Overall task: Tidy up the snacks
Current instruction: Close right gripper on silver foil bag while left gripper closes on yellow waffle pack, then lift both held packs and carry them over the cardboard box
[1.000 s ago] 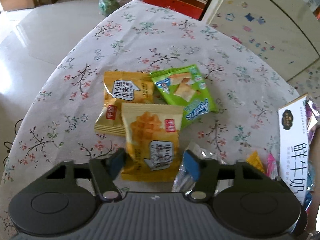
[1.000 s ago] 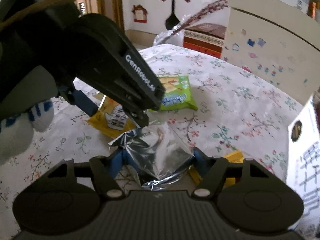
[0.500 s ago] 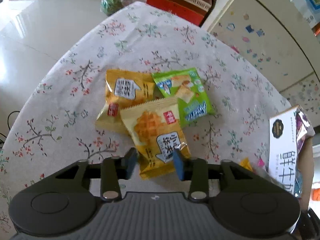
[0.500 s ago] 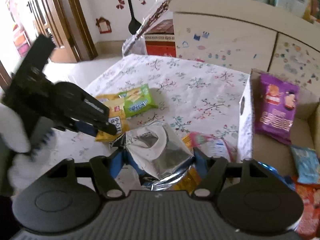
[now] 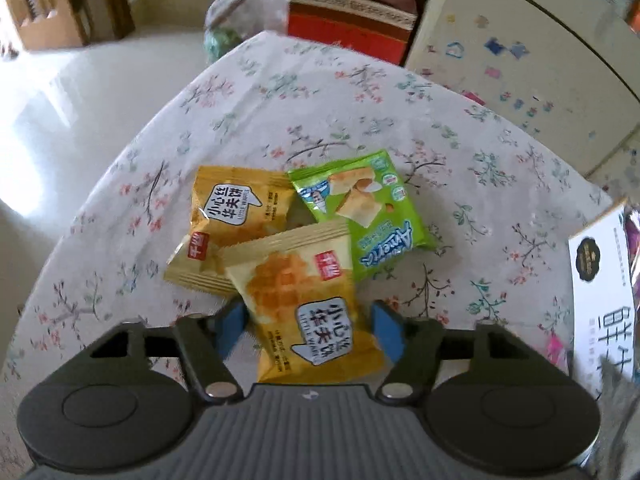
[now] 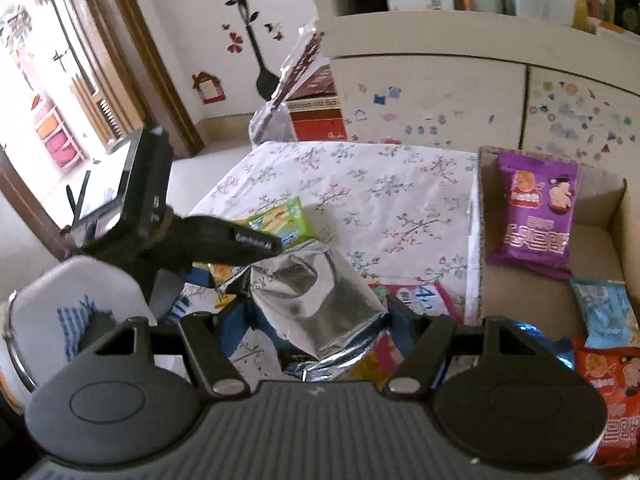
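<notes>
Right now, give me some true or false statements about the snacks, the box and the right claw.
1. The right claw holds a silver packet. True.
2. The green packet is inside the box. False: it lies on the tablecloth, outside the box.
3. A purple packet is in the box. True.
4. Three yellow packets are out on the tablecloth. False: only two, next to the green packet.
</notes>
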Demonstrator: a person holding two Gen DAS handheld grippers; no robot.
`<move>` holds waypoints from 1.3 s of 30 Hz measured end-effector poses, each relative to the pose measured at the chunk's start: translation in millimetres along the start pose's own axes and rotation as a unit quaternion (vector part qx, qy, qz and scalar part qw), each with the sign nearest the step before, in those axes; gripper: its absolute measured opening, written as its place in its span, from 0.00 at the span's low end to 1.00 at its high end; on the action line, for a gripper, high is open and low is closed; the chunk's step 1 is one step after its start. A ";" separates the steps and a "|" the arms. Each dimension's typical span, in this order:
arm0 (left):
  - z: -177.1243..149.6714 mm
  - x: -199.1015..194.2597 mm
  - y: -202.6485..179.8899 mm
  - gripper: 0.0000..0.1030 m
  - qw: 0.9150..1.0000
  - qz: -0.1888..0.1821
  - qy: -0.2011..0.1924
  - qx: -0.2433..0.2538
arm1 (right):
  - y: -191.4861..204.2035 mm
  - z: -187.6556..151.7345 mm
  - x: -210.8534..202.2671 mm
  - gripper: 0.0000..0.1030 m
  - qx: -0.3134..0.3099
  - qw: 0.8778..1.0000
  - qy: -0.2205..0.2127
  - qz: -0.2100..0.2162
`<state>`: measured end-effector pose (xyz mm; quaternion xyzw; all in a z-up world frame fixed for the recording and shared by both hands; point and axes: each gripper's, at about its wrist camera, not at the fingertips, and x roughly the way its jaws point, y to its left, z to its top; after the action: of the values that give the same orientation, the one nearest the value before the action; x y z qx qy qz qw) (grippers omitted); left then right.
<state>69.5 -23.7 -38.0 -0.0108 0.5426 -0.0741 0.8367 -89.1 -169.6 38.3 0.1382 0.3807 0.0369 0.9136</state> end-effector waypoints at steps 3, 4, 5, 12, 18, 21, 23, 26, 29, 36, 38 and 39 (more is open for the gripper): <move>-1.8 -4.7 6.4 0.62 0.999 -0.022 0.004 -0.027 | -8.9 2.3 -3.2 0.70 0.022 1.000 -0.008 -0.005; -2.6 -6.6 7.0 0.62 0.999 -0.024 0.003 -0.030 | -11.5 2.9 -5.3 0.70 0.030 0.999 -0.012 -0.006; -3.8 -10.0 7.5 0.62 0.999 -0.024 -0.002 -0.029 | -13.9 4.2 -5.9 0.70 0.037 0.999 -0.014 -0.006; -7.5 -33.3 7.4 0.62 0.998 -0.053 -0.019 -0.030 | -16.8 8.5 -2.0 0.70 0.056 0.998 -0.017 -0.014; -7.9 -45.6 4.7 0.62 0.997 -0.059 -0.031 -0.031 | -9.2 8.6 -5.5 0.70 0.045 0.999 -0.021 -0.010; -9.1 -51.0 4.3 0.62 0.997 -0.062 -0.033 -0.036 | -7.7 7.8 -7.8 0.70 0.042 0.999 -0.022 -0.011; -9.8 -55.8 3.1 0.62 0.996 -0.066 -0.036 -0.038 | -7.4 8.1 -9.8 0.70 0.041 0.999 -0.023 -0.013; -10.1 -63.3 0.4 0.62 0.996 -0.070 -0.043 -0.039 | -6.2 8.1 -14.9 0.70 0.041 0.999 -0.029 -0.015; -9.5 -69.6 -2.5 0.62 0.995 -0.077 -0.047 -0.042 | -5.5 8.7 -19.7 0.70 0.041 0.999 -0.033 -0.015; -8.2 -84.8 -11.8 0.62 0.993 -0.094 -0.061 -0.043 | -11.6 13.2 -34.9 0.70 0.051 0.997 -0.053 -0.020; -8.0 -88.4 -14.9 0.62 0.992 -0.099 -0.065 -0.041 | -13.9 15.0 -39.0 0.70 0.053 0.997 -0.059 -0.023; -7.9 -90.7 -17.1 0.62 0.992 -0.102 -0.068 -0.039 | -15.0 15.9 -41.2 0.70 0.053 0.996 -0.062 -0.024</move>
<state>24.1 -27.8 42.7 -0.1033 0.4827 -0.1370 0.8588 -107.6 -194.7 73.0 0.1797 0.3278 -0.0136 0.9274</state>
